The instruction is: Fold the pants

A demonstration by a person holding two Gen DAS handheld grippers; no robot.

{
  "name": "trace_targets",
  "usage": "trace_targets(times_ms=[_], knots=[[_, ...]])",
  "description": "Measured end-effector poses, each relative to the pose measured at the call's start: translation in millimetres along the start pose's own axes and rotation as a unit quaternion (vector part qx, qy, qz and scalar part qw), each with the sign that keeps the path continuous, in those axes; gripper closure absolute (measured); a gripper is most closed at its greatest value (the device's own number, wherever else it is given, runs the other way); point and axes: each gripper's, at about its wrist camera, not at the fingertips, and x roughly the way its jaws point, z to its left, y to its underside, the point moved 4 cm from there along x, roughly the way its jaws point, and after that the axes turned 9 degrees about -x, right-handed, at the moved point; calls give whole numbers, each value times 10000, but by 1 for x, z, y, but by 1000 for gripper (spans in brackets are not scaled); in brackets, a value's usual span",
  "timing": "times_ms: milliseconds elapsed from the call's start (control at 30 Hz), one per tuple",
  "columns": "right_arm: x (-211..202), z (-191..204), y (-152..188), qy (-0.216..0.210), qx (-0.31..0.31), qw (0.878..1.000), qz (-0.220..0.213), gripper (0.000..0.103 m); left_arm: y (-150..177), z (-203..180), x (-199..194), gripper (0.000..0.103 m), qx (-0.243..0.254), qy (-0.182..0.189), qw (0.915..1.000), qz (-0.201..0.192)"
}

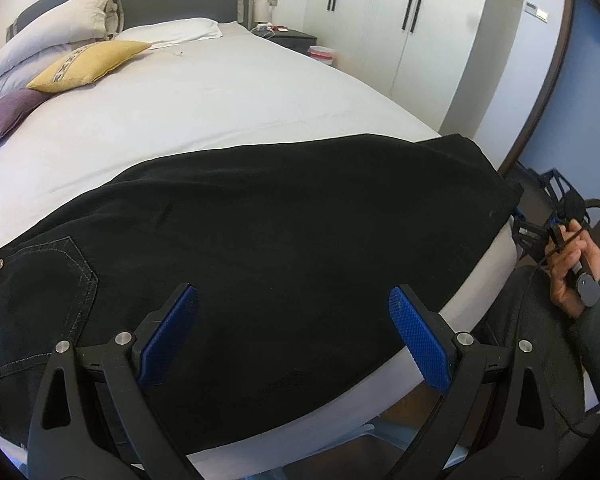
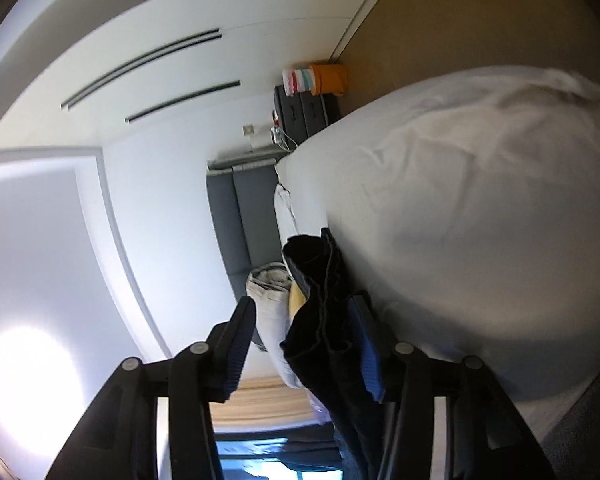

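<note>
Black pants [image 1: 260,240] lie flat across the near edge of the white bed [image 1: 220,96], back pocket [image 1: 40,280] at lower left of the frame, yellow pillow [image 1: 88,64] upper left. Left gripper [image 1: 294,304] hovers over the pants at bottom center, jaws wide, holding nothing. Right gripper [image 2: 304,316], in its sideways view, is also spread, pants cloth [image 2: 324,320] between its fingers, unclamped, against the right pad.
</note>
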Motion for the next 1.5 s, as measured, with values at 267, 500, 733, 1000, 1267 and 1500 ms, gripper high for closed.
trace_targets(times_ms=[267,500,733,1000,1267,1500], knots=[[-5,12,5,391,-554,9954,672,45,0,3,5,5,-4,34,10000,45],[-10,2,-15,1273,-659,9852,938,48,1,4,6,5,39,59,9999,77],[-25,16,7,1508,-273,9774,1457,48,-2,3,5,5,73,58,9999,45],[12,1,43,1141,-19,9810,1567,48,-1,-8,2,5,288,137,9995,26],[29,-1,29,479,110,9969,608,51,1,-6,2,5,220,144,9996,52],[38,-6,26,708,-93,9961,520,85,-15,-12,-1,5,378,-34,9992,-124]])
